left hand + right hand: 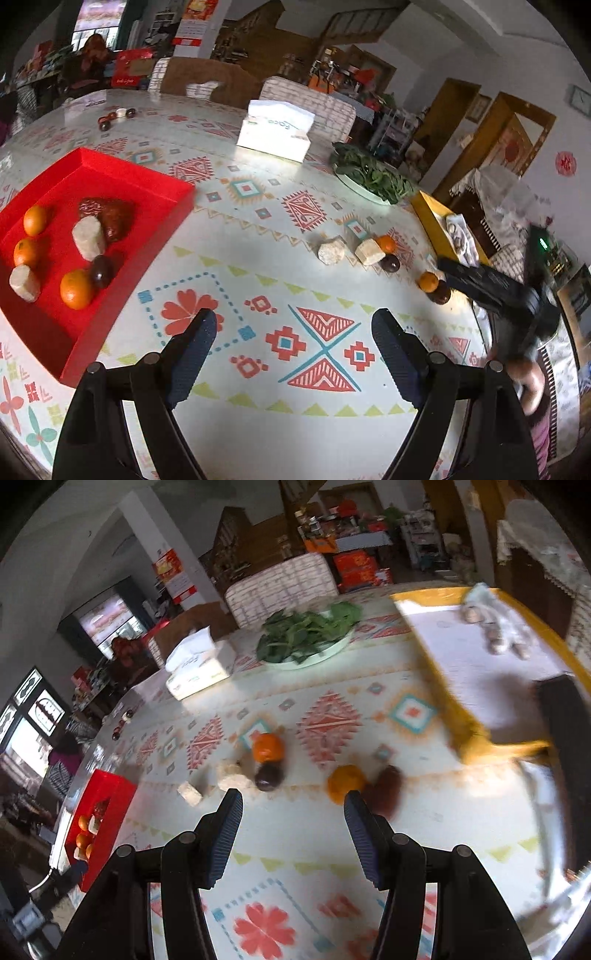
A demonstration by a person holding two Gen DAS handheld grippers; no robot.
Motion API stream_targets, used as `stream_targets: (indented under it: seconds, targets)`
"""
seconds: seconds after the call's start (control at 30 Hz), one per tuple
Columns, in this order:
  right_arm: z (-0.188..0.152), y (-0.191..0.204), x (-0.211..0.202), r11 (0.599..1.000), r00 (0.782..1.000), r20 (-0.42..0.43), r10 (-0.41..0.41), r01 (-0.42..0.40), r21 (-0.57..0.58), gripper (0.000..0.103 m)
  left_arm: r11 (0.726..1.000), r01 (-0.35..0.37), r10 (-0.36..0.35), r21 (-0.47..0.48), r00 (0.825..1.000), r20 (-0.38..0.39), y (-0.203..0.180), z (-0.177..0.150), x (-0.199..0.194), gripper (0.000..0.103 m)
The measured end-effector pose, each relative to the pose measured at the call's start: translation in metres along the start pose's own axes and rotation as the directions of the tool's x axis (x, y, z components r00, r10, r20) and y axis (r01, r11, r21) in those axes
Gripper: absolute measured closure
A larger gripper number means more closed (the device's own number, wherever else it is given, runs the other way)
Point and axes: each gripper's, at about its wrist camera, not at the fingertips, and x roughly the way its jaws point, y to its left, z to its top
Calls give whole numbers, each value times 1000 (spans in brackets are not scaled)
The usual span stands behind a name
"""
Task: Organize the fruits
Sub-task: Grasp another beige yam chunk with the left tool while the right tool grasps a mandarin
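We've filled the red tray (122, 173) partway; six pieces (386, 244) remain right of it; left gripper (293, 334) and right gripper (293, 810) both gape, empty.

Three oranges, pale chunks and dark fruits are lying in the shallow red plastic tray (155, 181), while two round oranges (267, 747), pale cut chunks (232, 775) and dark brown fruits (269, 776) are sitting loose on the patterned table (280, 243).
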Motion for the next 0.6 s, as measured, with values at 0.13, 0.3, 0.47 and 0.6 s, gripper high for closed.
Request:
stream_targets:
  seconds: [0.13,0.3,0.47,0.6]
  targets:
    - [18,8,40,999,999,-25,-31,31,9,41,999,-11,11,41,1000,7,-5,1,3,18]
    - [31,9,77,998,997,-58,-55,57,24,42,988,-13,9,156,1000,25,-17,16,15,37]
    - [31,21,84,994,995,-23,-94,93,-53,42,976,-31,37,217,999,-21,-29,35,57,37]
    - [30,26,91,985,991,-18,-133,130,-110,42,958,-11,34,286,996,-77,-48,44,103,37]
